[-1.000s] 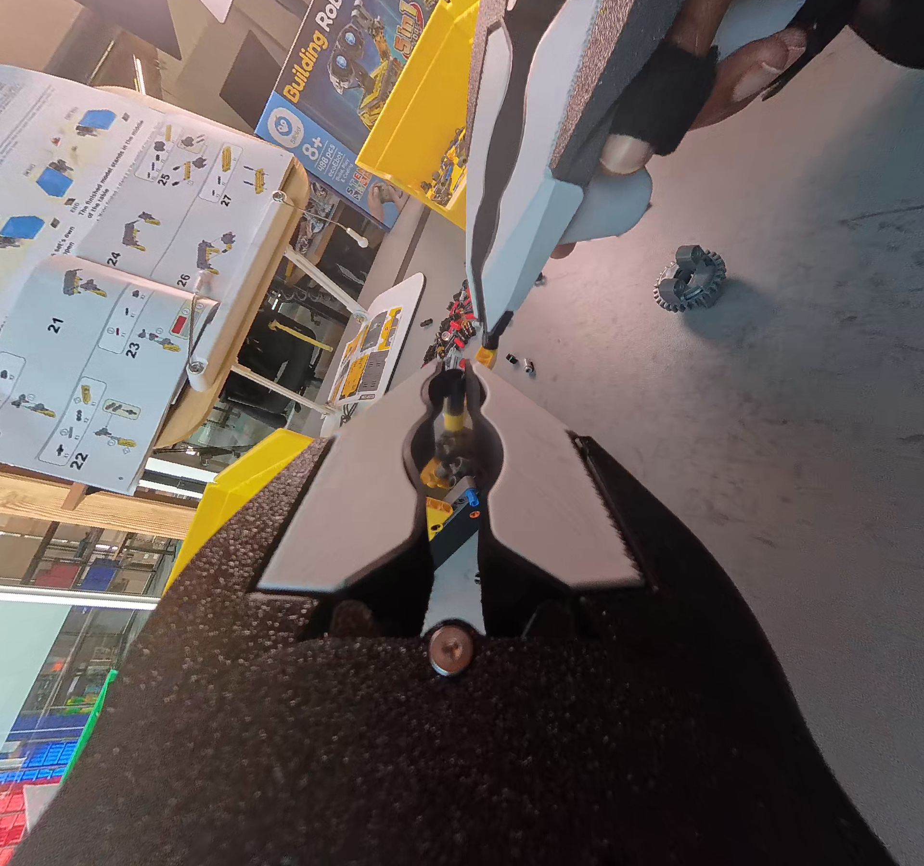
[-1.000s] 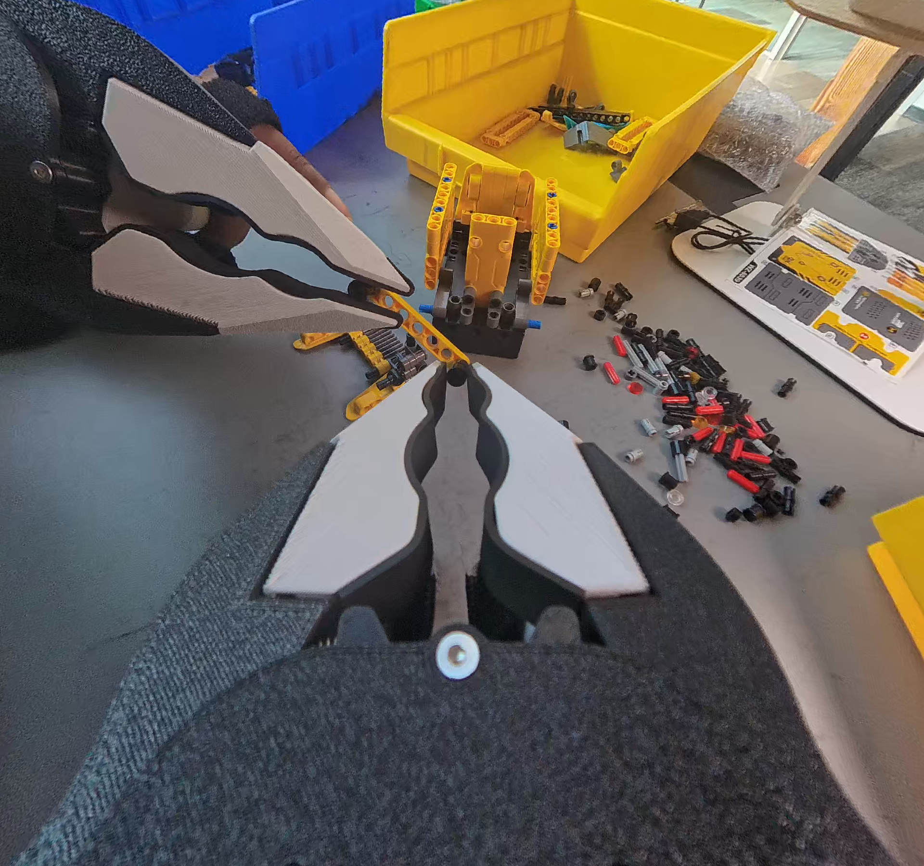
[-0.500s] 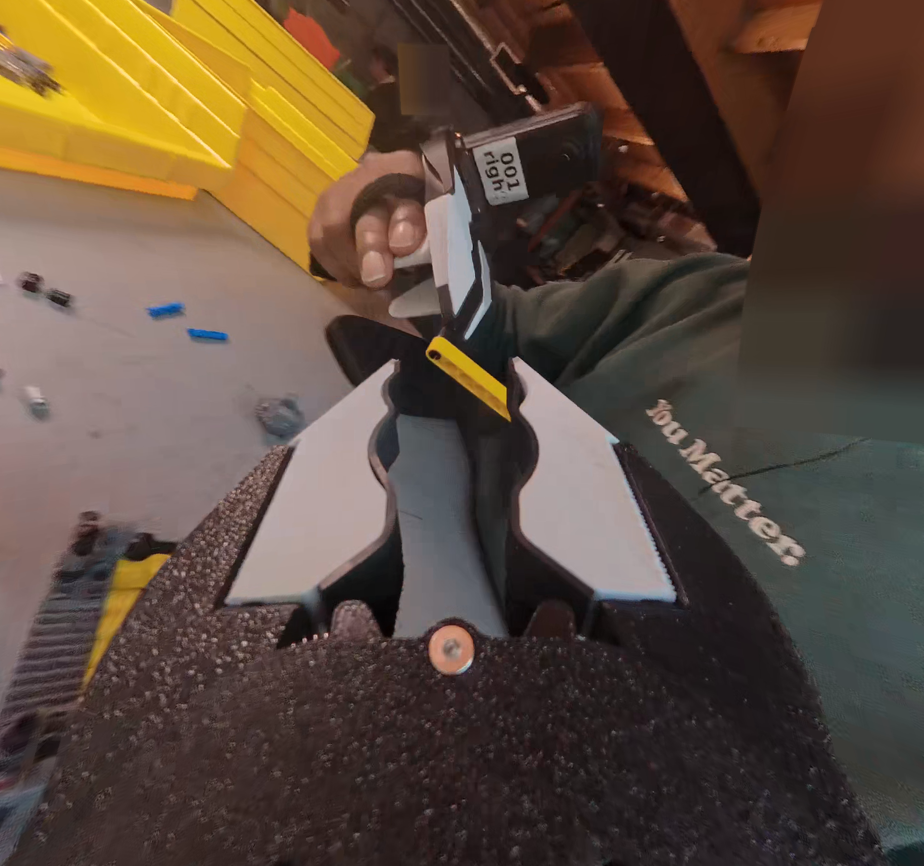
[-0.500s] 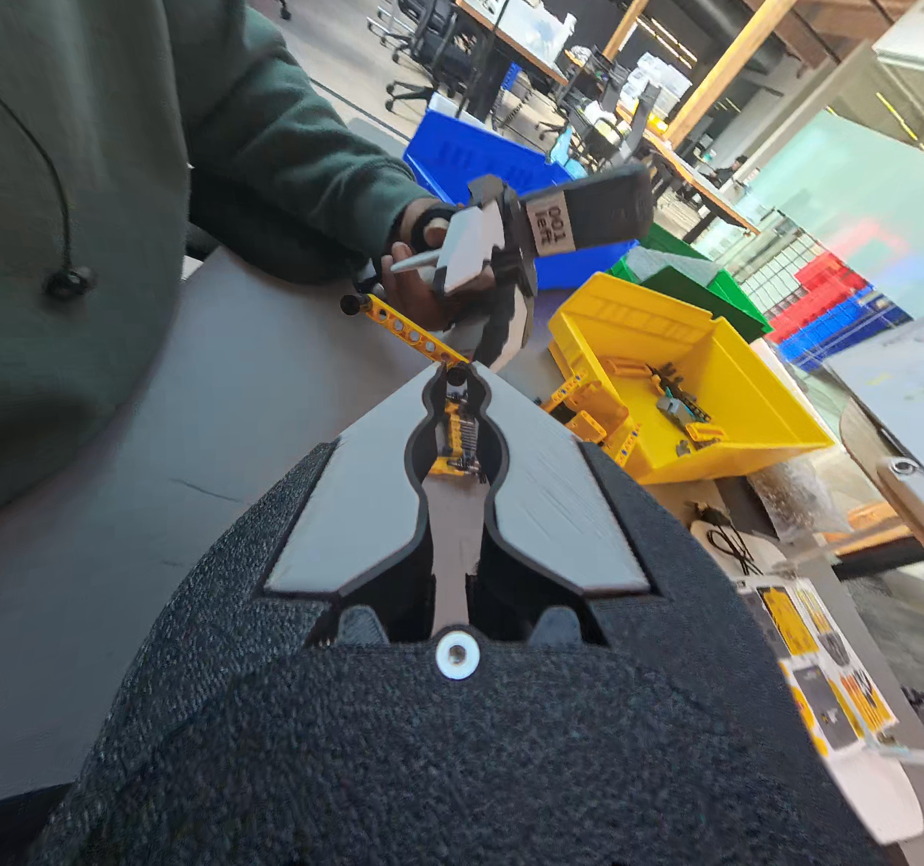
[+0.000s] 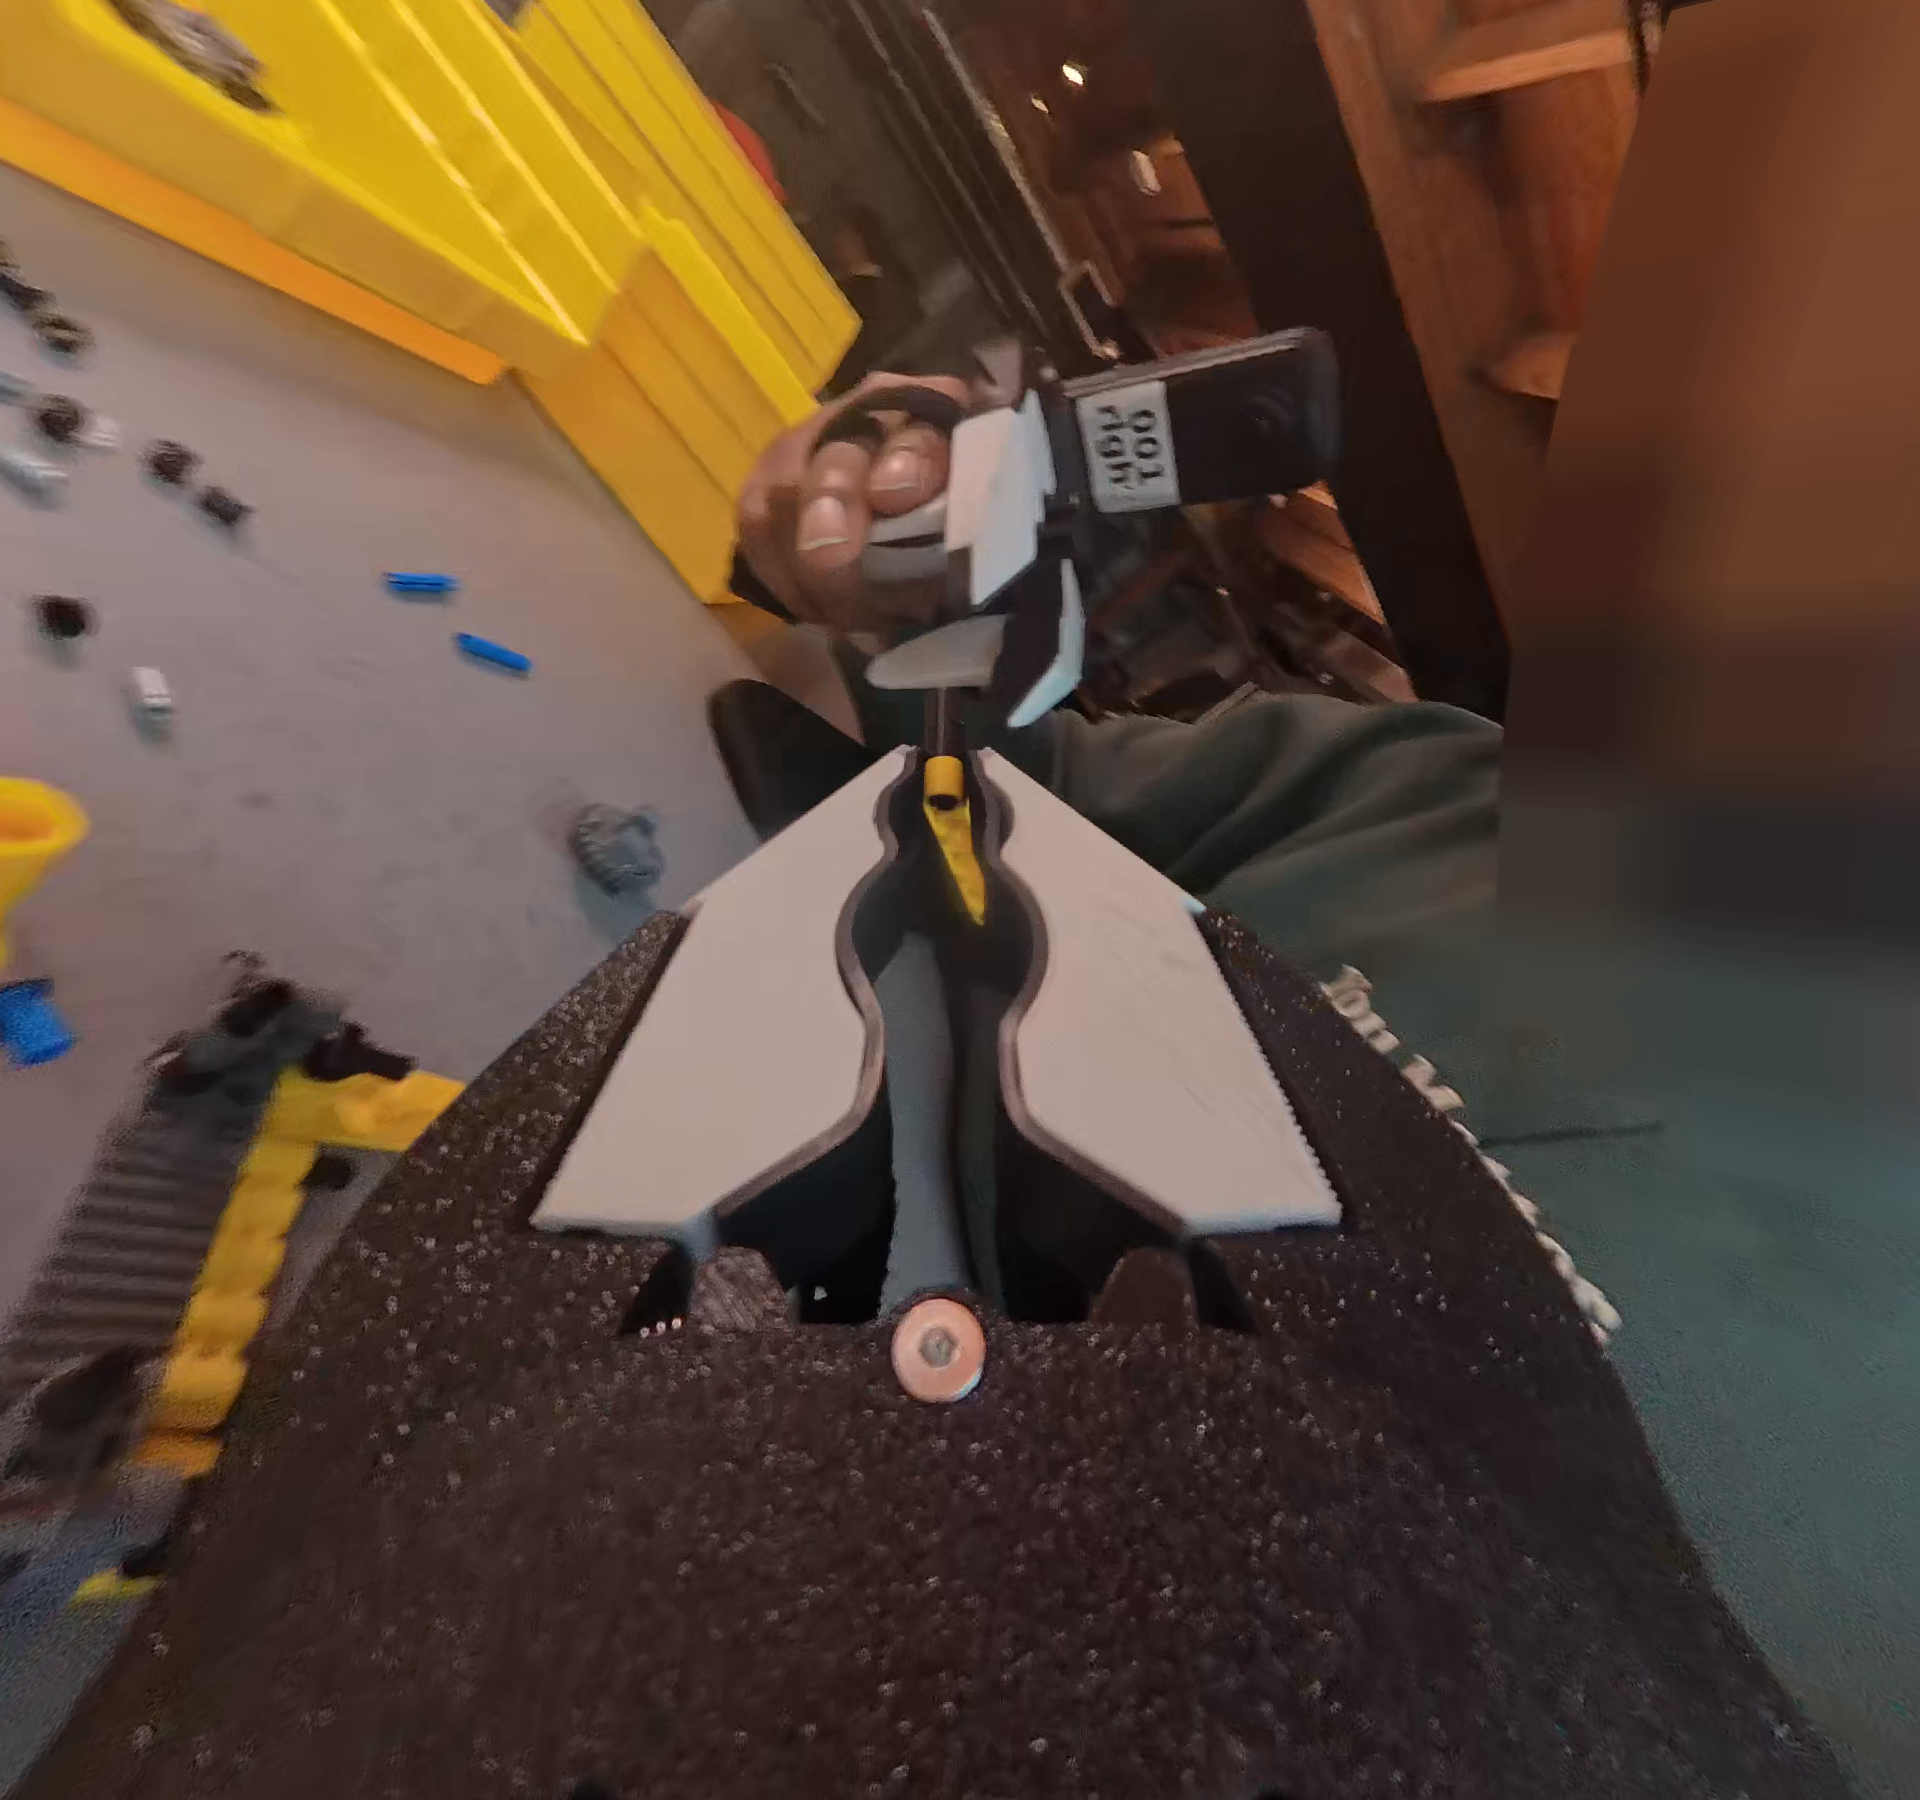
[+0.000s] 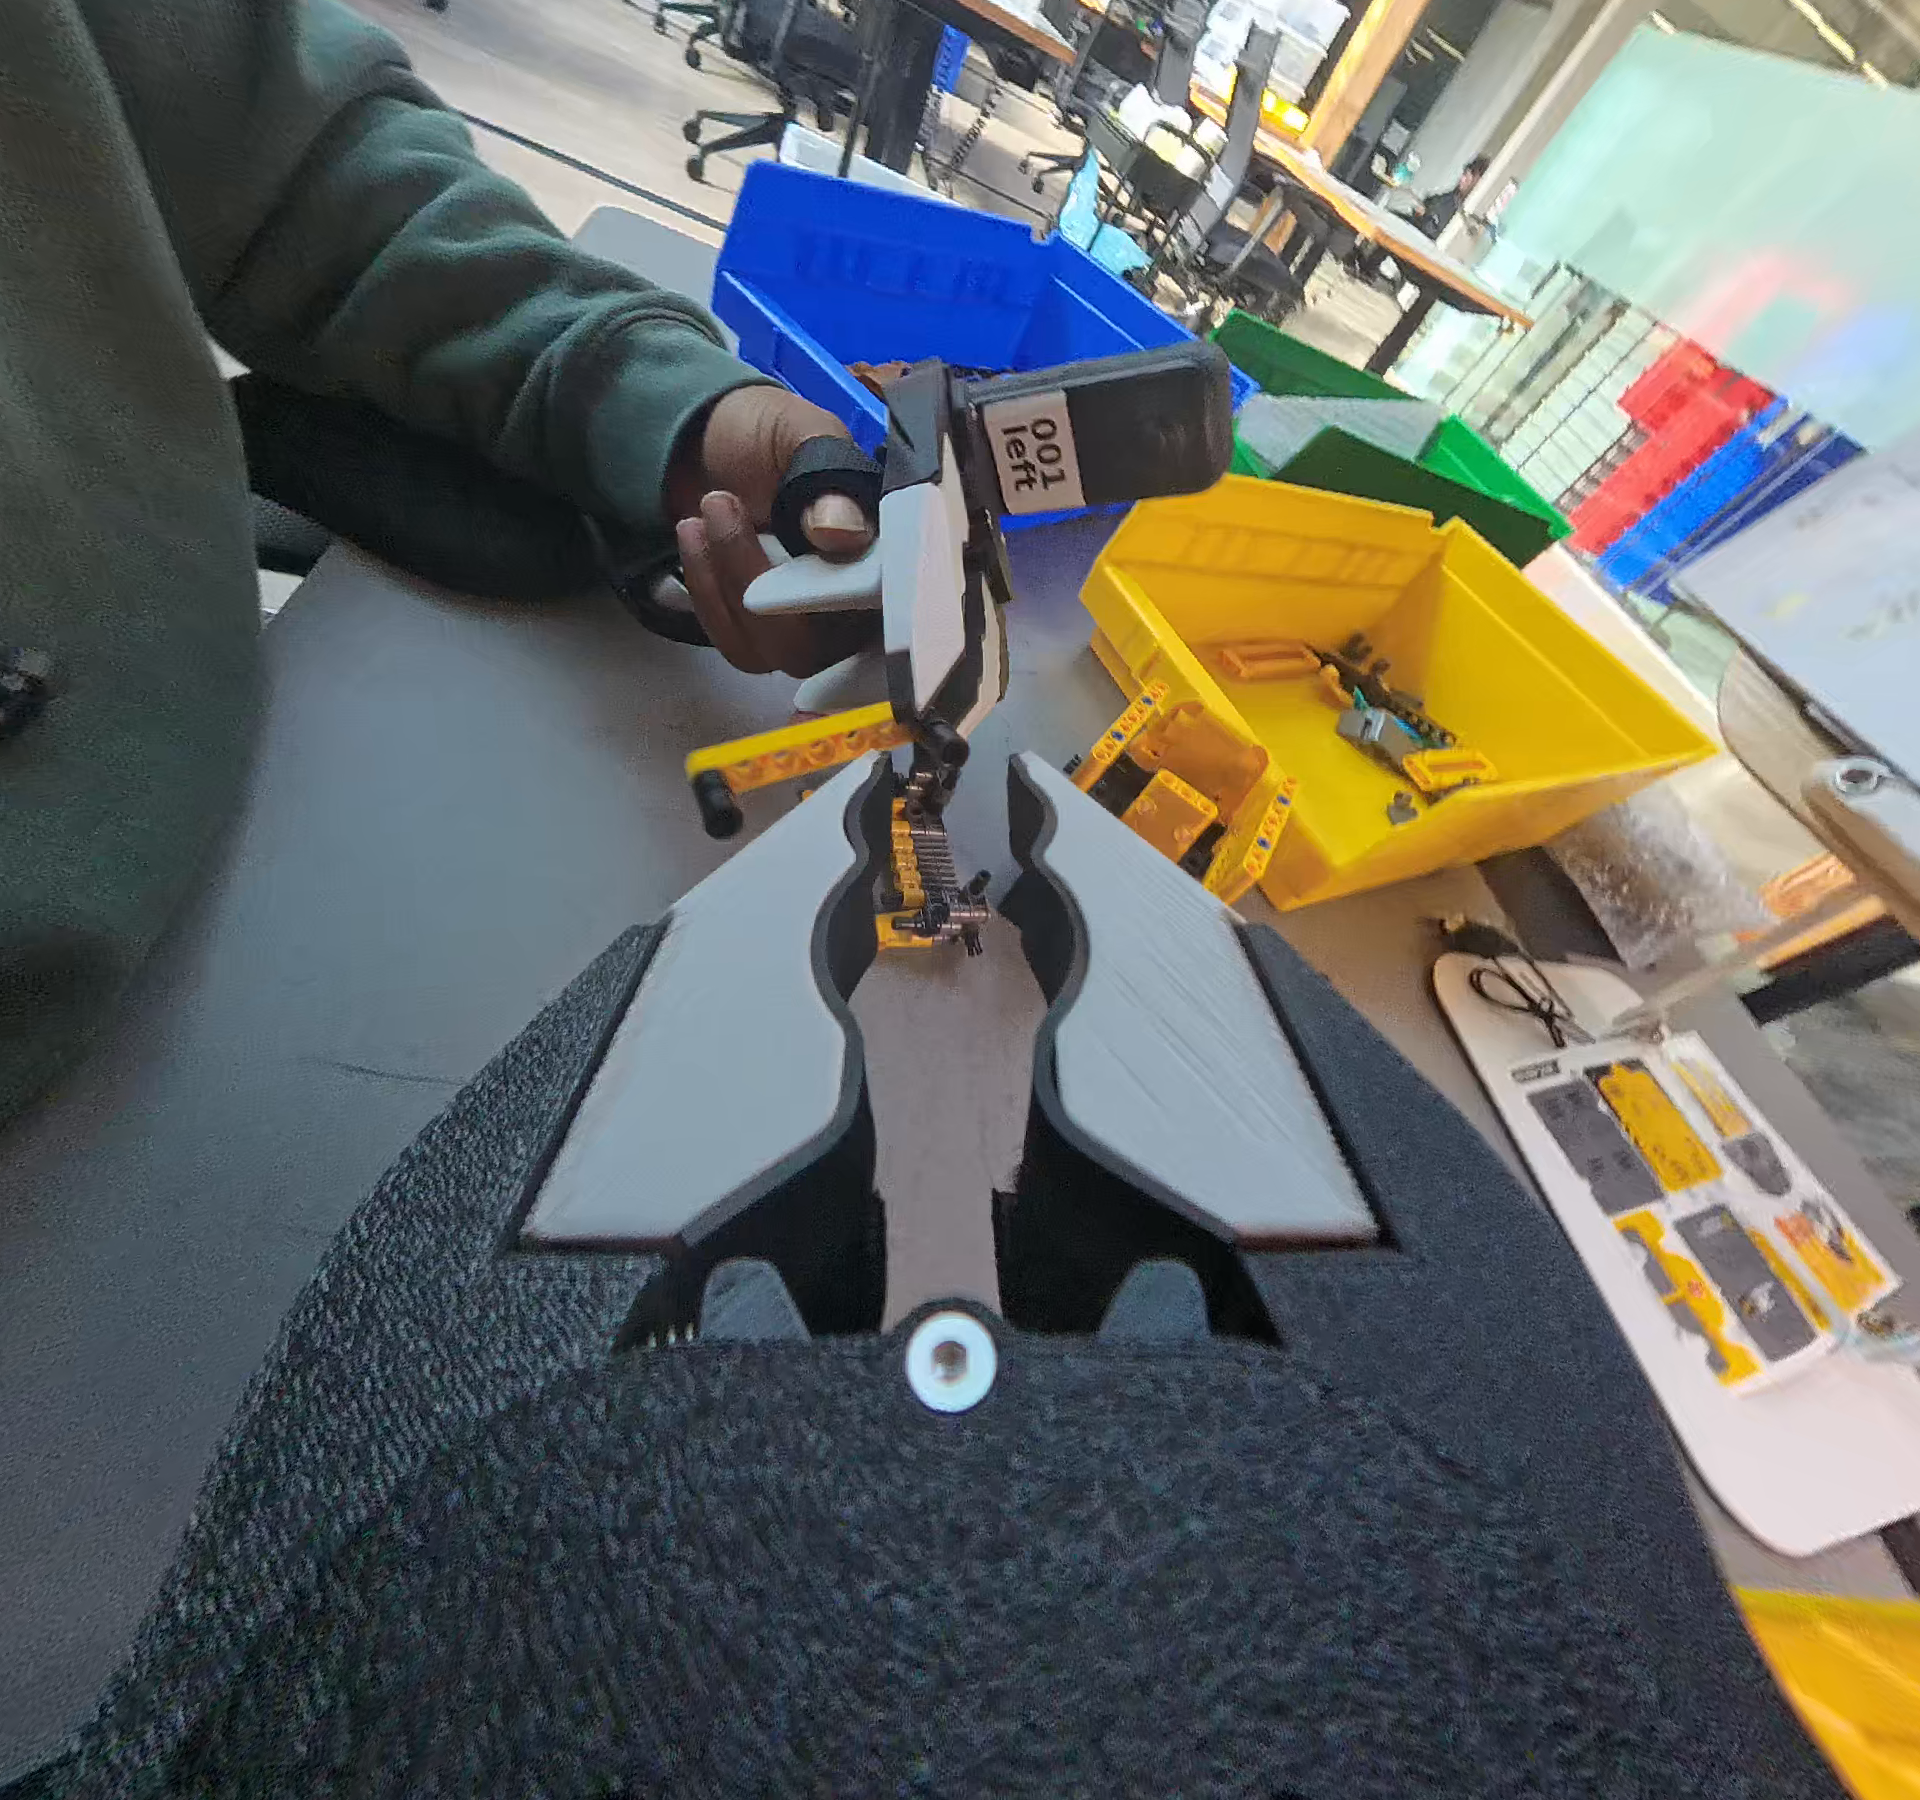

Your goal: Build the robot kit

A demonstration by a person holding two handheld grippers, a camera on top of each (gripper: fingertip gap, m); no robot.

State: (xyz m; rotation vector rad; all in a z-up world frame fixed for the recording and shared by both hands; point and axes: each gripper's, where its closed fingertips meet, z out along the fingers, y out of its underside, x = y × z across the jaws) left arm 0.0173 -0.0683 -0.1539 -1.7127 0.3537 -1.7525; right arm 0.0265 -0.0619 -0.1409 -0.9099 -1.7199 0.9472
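1. Yellow beam (image 5: 956,846), left wrist view: it sits end-on between the tips of the left gripper (image 5: 940,763), whose jaws are pressed together on it, up off the table.
2. The right gripper (image 5: 987,685) is just beyond, facing back, with its jaws parted. A hand (image 5: 842,514) is wrapped round its grip and a green sleeve (image 5: 1247,794) runs behind it. A thin dark rod runs from the beam end up toward its tips; blurred, so I cannot tell if they touch.
3. On the left is the grey table (image 5: 312,711) with two blue pins (image 5: 494,652) and a grey gear (image 5: 615,846). Stacked yellow bins (image 5: 416,140) stand far left. A yellow and black tracked model (image 5: 208,1231) lies near left, blurred.
4. Right wrist view: the right gripper (image 6: 956,774) has its jaws spread. A small yellow and black assembly (image 6: 925,877) hangs between them, close to the left finger; I cannot tell if it touches.
5. The left gripper (image 6: 940,737) points down just beyond, clamped on the yellow beam (image 6: 800,758), which sticks out to the left. The assembly hangs from the clamped end.
6. On the right of the table (image 6: 468,763) a yellow bin (image 6: 1299,545) holds loose parts, with a yellow model (image 6: 1184,784) just beside its near wall. A blue bin (image 6: 883,285) and a green bin (image 6: 1351,483) stand farther off. An instruction sheet (image 6: 1683,1189) lies near right.
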